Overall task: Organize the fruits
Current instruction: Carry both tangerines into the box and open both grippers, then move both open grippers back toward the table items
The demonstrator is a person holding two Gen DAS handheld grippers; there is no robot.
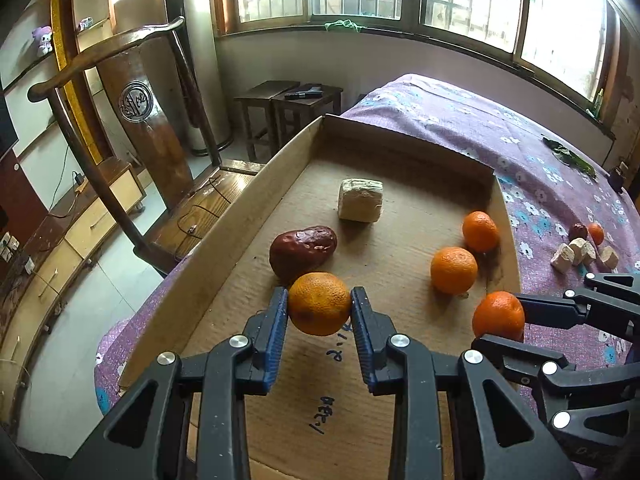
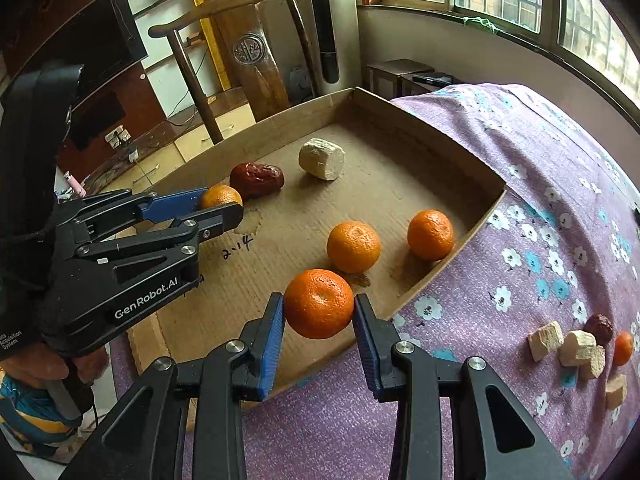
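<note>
A shallow cardboard tray (image 1: 400,132) (image 2: 452,148) lies on a purple flowered cloth. My left gripper (image 1: 319,300) (image 2: 224,206) is shut on an orange (image 1: 319,303) (image 2: 220,197) above the tray's left side, next to a dark red date (image 1: 302,250) (image 2: 257,179). My right gripper (image 2: 319,306) (image 1: 500,322) is shut on another orange (image 2: 319,303) (image 1: 498,315) above the tray's near right edge. Two more oranges (image 1: 454,270) (image 1: 480,231) (image 2: 353,246) (image 2: 430,235) and a pale block (image 1: 360,200) (image 2: 322,159) lie in the tray.
On the cloth (image 2: 520,184) right of the tray lies a small heap of pale chunks (image 2: 576,350) (image 1: 580,252), a date (image 2: 599,327) and a small orange (image 2: 623,348). A wooden chair (image 1: 152,120) and dark stools (image 1: 288,108) stand beyond the tray's left side.
</note>
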